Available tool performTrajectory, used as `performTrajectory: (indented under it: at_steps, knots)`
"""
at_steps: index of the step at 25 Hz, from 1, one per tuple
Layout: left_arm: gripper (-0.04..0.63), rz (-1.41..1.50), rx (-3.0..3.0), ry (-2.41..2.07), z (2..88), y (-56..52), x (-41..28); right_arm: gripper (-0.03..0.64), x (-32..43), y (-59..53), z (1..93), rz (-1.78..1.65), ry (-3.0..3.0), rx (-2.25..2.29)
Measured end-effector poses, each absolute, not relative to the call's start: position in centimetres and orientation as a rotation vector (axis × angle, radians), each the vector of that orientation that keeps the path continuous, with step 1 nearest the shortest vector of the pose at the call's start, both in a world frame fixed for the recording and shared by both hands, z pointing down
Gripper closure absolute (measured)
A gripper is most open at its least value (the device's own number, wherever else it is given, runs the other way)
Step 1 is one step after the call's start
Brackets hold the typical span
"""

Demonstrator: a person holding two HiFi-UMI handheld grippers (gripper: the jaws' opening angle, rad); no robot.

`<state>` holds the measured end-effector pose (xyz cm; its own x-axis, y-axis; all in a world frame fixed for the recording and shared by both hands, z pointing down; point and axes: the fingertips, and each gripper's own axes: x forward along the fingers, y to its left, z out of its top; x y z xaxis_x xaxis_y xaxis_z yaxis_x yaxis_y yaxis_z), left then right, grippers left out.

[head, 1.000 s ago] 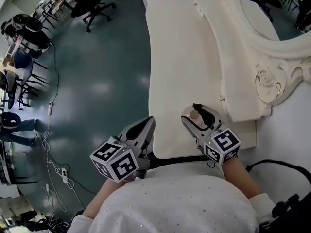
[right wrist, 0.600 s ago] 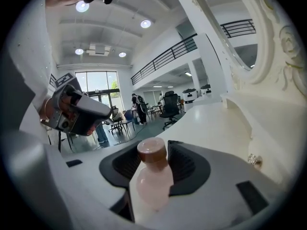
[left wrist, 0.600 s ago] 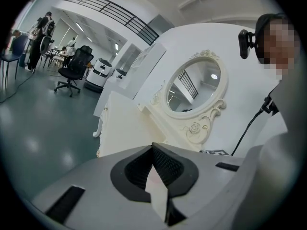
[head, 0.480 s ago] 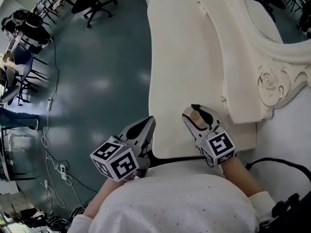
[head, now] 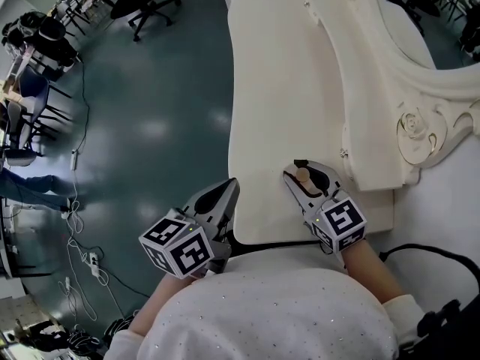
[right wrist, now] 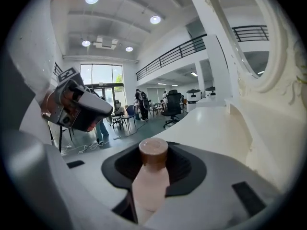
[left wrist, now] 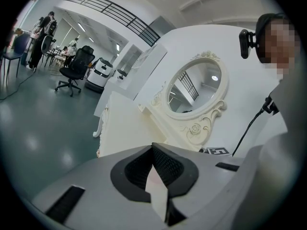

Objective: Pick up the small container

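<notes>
pink small container with a brown cap is pinched by the jaws of the right gripper, which have just been closing, over the desk, while the left gripper has its jaws together.

small pale-pink plastic container: smooth matt body, brown cap with slight sheen
right gripper: matt grey plastic shells, black ribbed rubbery pads; left gripper same
cream table top: smooth, low-sheen painted look
carved cream mirror frame: satin, glass glossy
dark teal floor: glossy, reflects lights
white top: speckled cloth
</notes>
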<state>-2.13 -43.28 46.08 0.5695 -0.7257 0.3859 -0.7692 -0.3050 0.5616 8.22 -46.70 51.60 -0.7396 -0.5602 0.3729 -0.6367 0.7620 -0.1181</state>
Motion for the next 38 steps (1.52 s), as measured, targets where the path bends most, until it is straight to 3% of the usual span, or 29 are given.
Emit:
performTrajectory:
  at_steps: [38]
  knots:
    - [0.595, -0.004, 2.131, -1.217, 43.5, -41.7, -2.0, 0.489, 8.8, -46.3, 47.7, 0.503, -2.638, 1.037]
